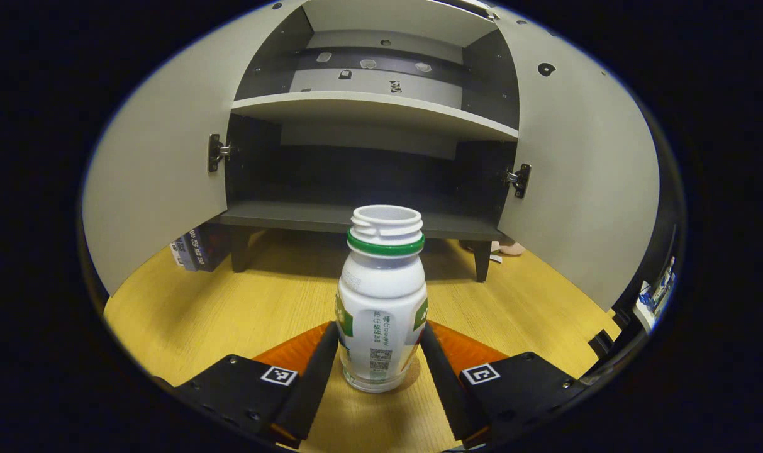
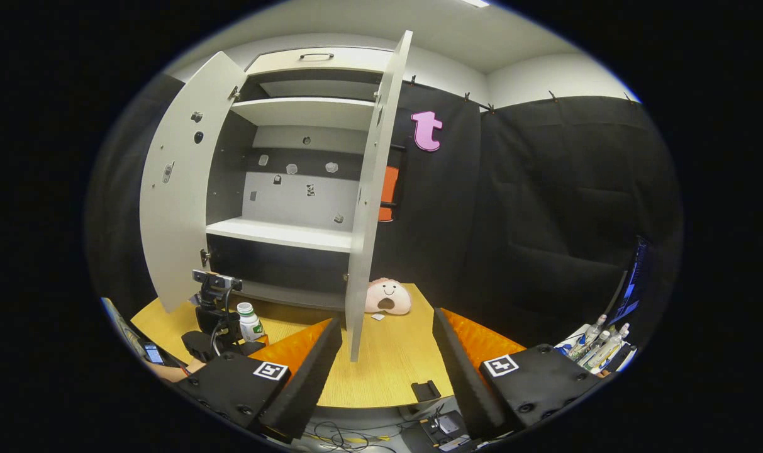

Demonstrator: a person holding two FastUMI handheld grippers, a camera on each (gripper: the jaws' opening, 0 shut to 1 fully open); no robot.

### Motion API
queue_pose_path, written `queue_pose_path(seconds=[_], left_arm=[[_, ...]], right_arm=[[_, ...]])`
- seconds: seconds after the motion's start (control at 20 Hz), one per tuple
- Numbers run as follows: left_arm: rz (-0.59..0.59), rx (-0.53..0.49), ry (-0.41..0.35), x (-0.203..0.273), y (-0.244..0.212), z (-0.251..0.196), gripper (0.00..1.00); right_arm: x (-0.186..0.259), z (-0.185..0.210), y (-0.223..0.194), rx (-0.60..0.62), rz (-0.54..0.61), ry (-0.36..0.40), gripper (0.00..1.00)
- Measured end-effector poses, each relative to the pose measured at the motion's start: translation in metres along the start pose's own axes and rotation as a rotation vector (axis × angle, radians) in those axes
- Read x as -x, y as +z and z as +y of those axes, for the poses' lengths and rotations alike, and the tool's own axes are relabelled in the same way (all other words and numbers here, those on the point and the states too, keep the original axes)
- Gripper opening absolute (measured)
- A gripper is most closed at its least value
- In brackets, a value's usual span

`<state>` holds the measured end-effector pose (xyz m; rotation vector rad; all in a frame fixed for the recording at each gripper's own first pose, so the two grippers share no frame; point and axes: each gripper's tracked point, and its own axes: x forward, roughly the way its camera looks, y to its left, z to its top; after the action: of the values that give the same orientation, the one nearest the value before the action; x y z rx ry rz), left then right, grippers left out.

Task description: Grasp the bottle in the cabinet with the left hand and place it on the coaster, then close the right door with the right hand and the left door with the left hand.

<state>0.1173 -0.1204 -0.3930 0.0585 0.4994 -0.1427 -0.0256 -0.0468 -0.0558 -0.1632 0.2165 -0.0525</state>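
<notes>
Flanking ribbed white bottle [image 1: 381, 308], left gripper [image 1: 380, 352] — wooden table [image 1: 230, 308]

This is a recording booth set up like a small lab, not a lived-in home. Black cloth [image 2: 545, 207] hangs by clips from the pale walls and closes off the space at three o'clock in the right gripper view. A cabinet [image 2: 293, 233] with bare shelves and both doors open stands on a wooden worktop [image 2: 387, 371] (a plush toy [image 2: 387, 297] lies beside it). Cables and small devices [image 2: 441, 425] trail below the worktop's front edge at six o'clock, and bottles [image 2: 598, 346] cluster at four o'clock.
</notes>
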Motion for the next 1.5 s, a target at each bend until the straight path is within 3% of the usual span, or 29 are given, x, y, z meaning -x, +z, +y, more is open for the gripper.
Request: queue_pose_path(seconds=[0.35,0.5,0.85,1.15,1.5], left_arm=[[0.037,0.0,0.042,0.015,-0.007,0.003,0.84],[0.05,0.007,0.065,0.024,-0.01,0.003,0.95],[0.016,0.01,0.055,0.067,0.011,0.0,0.94],[-0.067,-0.041,0.067,0.12,0.067,0.014,0.94],[-0.207,-0.001,0.078,0.186,0.168,0.042,0.94]], right_arm=[[-0.003,-0.011,-0.001,-0.036,-0.003,0.001,0.97],[-0.007,-0.016,0.0,-0.051,-0.009,0.005,0.97],[-0.024,-0.027,0.014,-0.075,-0.047,0.01,0.97],[-0.04,-0.039,0.033,-0.111,-0.099,0.006,0.97],[-0.075,-0.037,0.047,-0.106,-0.13,0.014,0.96]])
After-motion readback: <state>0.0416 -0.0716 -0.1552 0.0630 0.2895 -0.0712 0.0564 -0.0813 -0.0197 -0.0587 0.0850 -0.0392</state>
